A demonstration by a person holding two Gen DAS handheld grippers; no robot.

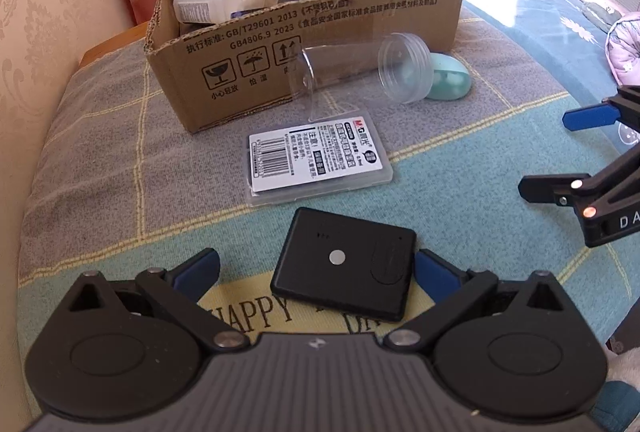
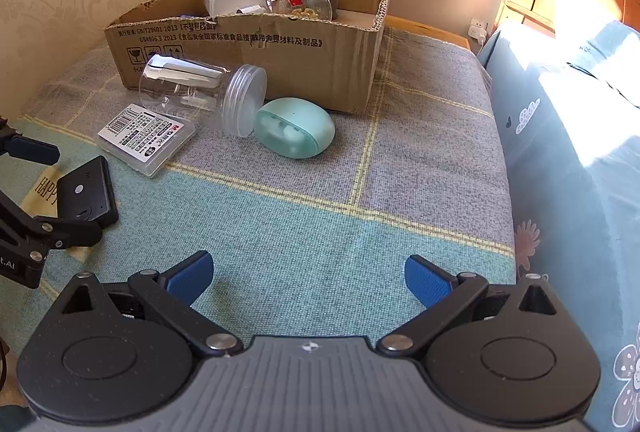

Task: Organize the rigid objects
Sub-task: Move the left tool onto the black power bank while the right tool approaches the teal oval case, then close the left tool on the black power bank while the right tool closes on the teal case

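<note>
Between my left fingers (image 1: 316, 270) lies a flat black plastic box with a small silver dot (image 1: 344, 264). These fingers are spread wide, one on each side of it. The blue pad on the far side sits right next to its edge, and the other pad has a gap. It rests on the bed blanket (image 1: 100, 172), on a yellow patch with letters.

My right fingers (image 2: 308, 278) are also spread wide and hold nothing. Only blanket lies between them.

I think I am about to pinch the black box. It is thin and flat, so my pads could slide over the top and miss it. The blanket is soft, so pushing down could bunch it up or tip the box.

Past the black box lies a clear flat case with a white barcode label (image 1: 318, 162). Behind that, a clear round plastic jar (image 1: 360, 70) lies on its side, touching a mint green egg-shaped case (image 1: 450, 80). The jar could roll if I bump it.

Farthest back stands the brown cardboard box (image 1: 320, 44), with a white bottle (image 1: 218, 0) and other small things already inside.

My left hand is low and tipped down. My right hand waits off to the side, hanging above the blanket.
</note>
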